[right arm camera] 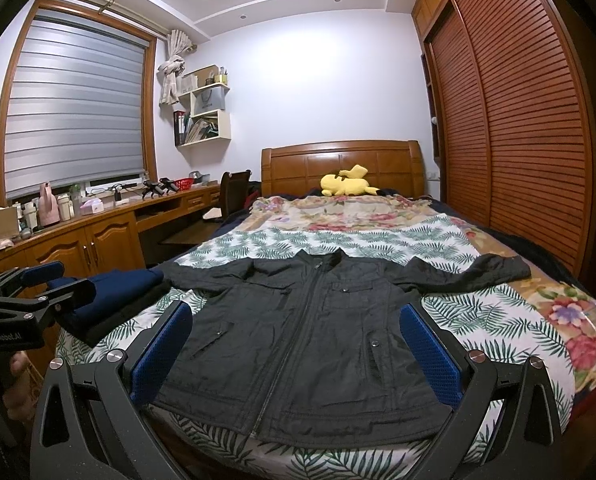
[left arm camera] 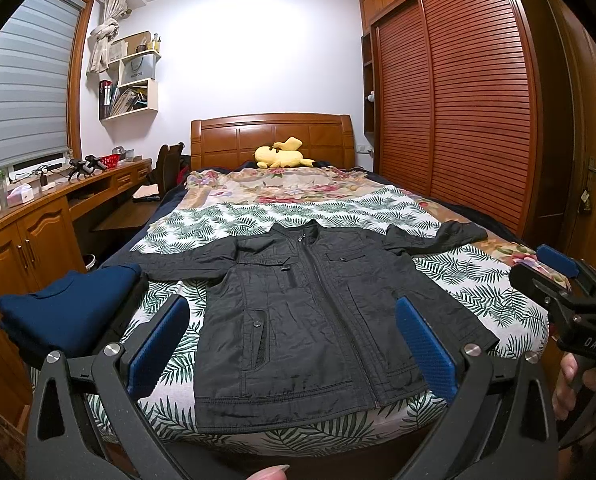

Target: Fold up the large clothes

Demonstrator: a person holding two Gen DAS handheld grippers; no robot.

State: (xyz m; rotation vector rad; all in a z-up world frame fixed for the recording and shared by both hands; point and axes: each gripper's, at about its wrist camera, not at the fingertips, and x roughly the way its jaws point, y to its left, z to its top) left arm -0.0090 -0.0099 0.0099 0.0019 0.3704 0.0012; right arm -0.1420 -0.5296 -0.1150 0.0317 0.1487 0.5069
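Observation:
A dark grey zip jacket (left arm camera: 309, 312) lies flat, front up, on the bed's leaf-print sheet (left arm camera: 477, 280), sleeves spread to both sides; it also shows in the right wrist view (right arm camera: 309, 328). My left gripper (left arm camera: 294, 340) is open and empty, held above the jacket's hem near the bed's foot. My right gripper (right arm camera: 294, 344) is open and empty, also above the hem. The right gripper shows at the right edge of the left wrist view (left arm camera: 557, 276), and the left gripper at the left edge of the right wrist view (right arm camera: 54, 280).
A folded navy garment (left arm camera: 70, 312) on a dark one sits at the bed's left corner (right arm camera: 114, 300). A yellow plush toy (left arm camera: 282, 154) lies by the headboard. A wooden desk (left arm camera: 38, 216) runs along the left, a slatted wardrobe (left arm camera: 457, 100) along the right.

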